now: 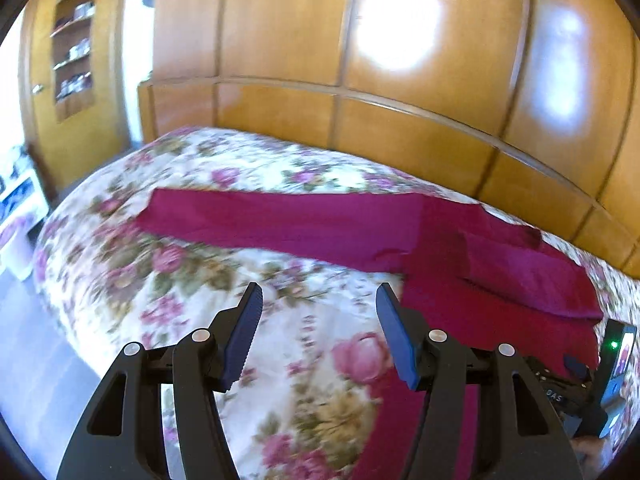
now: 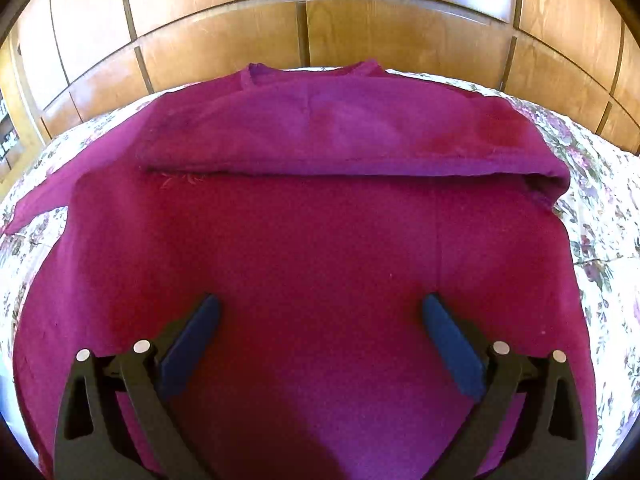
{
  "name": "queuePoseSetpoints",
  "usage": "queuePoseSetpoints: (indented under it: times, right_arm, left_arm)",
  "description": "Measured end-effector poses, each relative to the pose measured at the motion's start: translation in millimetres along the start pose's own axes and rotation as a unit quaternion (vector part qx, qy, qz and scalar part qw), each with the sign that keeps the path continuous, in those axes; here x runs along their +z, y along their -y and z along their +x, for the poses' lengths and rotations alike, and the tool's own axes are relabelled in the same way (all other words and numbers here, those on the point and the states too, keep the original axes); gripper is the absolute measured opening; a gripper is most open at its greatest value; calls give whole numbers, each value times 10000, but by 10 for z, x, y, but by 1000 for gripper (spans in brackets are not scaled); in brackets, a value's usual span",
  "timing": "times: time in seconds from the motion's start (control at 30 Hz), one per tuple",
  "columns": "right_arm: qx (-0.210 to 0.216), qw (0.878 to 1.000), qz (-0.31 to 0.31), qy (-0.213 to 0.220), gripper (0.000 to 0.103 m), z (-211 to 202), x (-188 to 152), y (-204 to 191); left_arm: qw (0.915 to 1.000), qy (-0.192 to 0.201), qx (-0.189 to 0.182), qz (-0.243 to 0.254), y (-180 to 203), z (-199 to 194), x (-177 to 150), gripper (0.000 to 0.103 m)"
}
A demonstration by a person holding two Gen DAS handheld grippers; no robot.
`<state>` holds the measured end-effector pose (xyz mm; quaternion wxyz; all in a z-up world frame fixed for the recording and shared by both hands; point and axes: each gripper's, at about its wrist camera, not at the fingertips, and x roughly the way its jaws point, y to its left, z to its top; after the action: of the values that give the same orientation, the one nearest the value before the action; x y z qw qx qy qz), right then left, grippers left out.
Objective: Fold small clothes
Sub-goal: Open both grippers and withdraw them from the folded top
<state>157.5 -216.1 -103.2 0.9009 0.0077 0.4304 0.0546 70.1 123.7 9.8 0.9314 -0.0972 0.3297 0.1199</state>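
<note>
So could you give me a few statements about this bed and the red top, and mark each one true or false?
1. The magenta top lies on a floral bedspread. True.
2. The right gripper is clamped on the cloth. False: its jaws are wide apart, with nothing between them.
3. One sleeve stretches out flat across the bed. True.
4. The left gripper holds that sleeve. False: it is open over bare bedspread.
5. The wall behind the bed is white tile. False: it is wooden panelling.

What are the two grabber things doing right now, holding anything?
Left gripper: open, holding nothing, above the flowered bedspread.
Right gripper: wide open, holding nothing, over the red shirt.
</note>
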Motion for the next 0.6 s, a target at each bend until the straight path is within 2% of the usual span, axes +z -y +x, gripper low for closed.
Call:
queuePoseSetpoints:
  times: [0.33, 0.6]
  right_arm:
    - [-96, 9999, -52, 107, 101, -2, -29, -45]
    - [-132, 9998, -75, 127, 101, 1, -35, -52]
  left_arm:
    - [9983, -50, 425, -406, -487, -52, -83, 58]
    - [9974, -189, 494, -489, -662, 114, -107, 58]
